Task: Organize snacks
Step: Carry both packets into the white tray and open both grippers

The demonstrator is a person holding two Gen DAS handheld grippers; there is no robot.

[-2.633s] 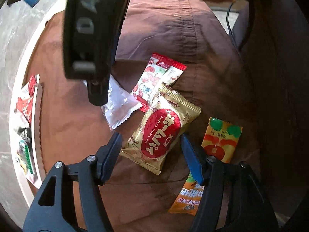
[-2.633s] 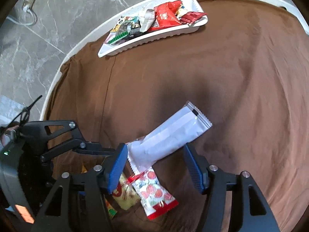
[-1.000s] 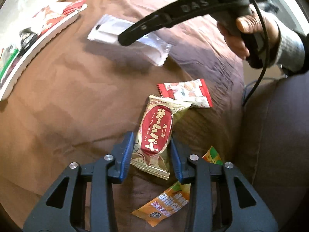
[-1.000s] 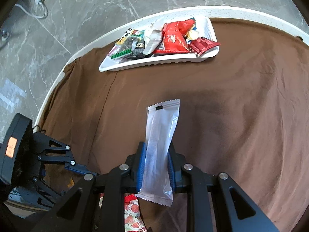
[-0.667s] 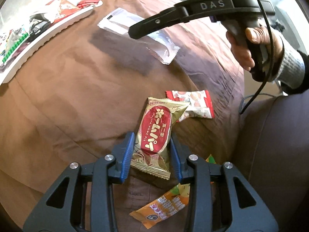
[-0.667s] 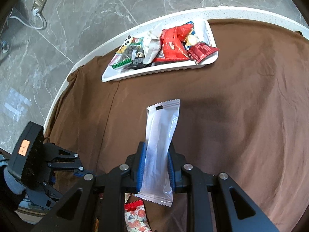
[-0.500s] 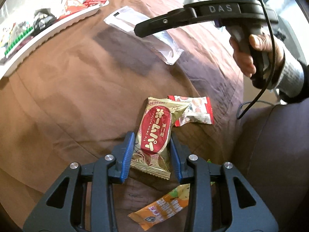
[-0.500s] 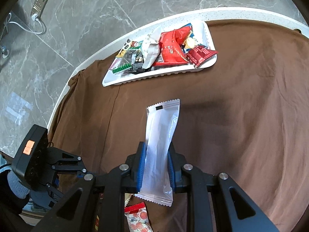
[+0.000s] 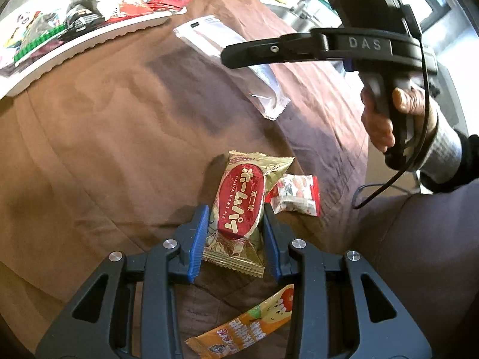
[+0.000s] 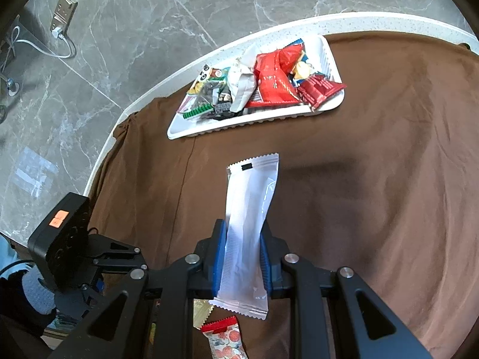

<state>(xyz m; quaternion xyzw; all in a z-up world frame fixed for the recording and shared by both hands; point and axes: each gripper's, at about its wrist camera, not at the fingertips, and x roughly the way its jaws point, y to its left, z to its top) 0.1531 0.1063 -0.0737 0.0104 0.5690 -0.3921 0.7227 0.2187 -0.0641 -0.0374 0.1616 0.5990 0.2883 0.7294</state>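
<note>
Brown cloth [image 10: 374, 179] covers the round, white-rimmed table [image 10: 374, 18] beneath both tools. Left wrist view, from left to right: white tray [image 9: 89, 40], heaped with mixed snack packets, lies far ahead and to the left of the left gripper [image 9: 236, 239]; gold packet with a red oval label [image 9: 242, 206] stands between that gripper's blue pads, which press its two long edges, so the tool is clamped on it. Orange packet [image 9: 248, 326] lies on the cloth below the fingers; red-and-white packet [image 9: 295, 199] lies just right of the gold one. Ahead and to the right, a hand [image 9: 380, 116] grips the handle of the right gripper [image 10: 241, 257], seen here from the side.

Right wrist view, from left to right: body of the left tool appears at lower left; long white packet [image 10: 250, 224] runs forward from between the right gripper's pads, which are clenched on its lower part. Tray sits well ahead, beyond the packet's far end.
</note>
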